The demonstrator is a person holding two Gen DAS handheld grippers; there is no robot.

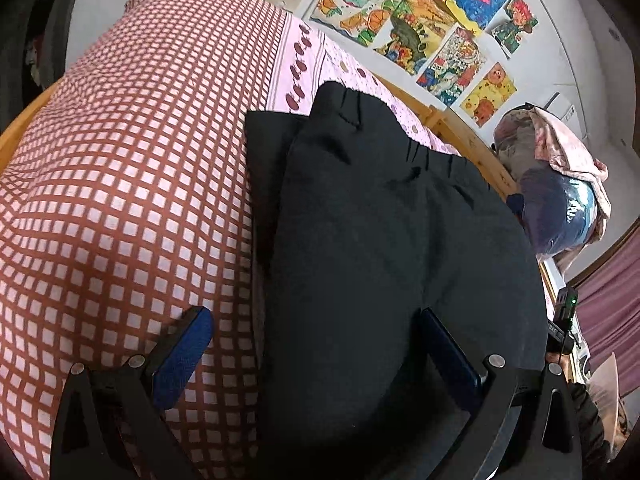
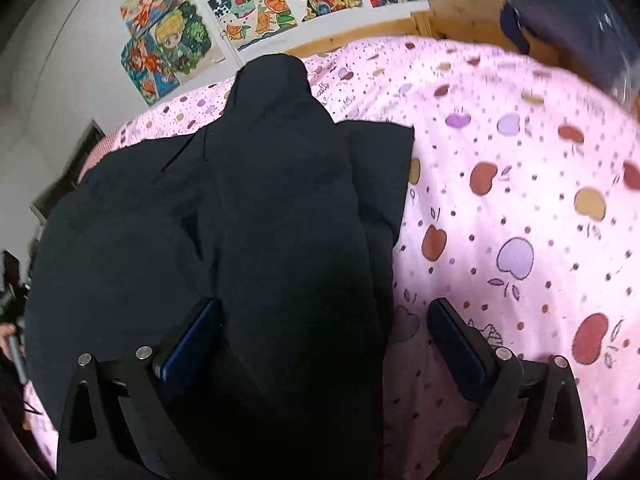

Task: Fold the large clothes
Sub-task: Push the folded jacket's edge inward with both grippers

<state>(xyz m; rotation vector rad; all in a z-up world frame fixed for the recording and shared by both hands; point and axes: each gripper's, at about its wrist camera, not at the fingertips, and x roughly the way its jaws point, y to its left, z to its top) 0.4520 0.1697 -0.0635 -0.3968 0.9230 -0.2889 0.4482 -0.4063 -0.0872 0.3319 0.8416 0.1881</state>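
A large black garment, with an elastic waistband at its far end, lies in folded layers on the bed. It also shows in the right wrist view, with a narrow end pointing at the wall. My left gripper is open, one finger over the checked cover, the other on the black cloth. My right gripper is open, its jaws astride the garment's near right edge, nothing pinched.
A red-and-pink checked cover lies left of the garment. A pink apple-print sheet lies right of it. The wooden bed frame runs along the wall with drawings. A plastic-wrapped bundle sits at the far end.
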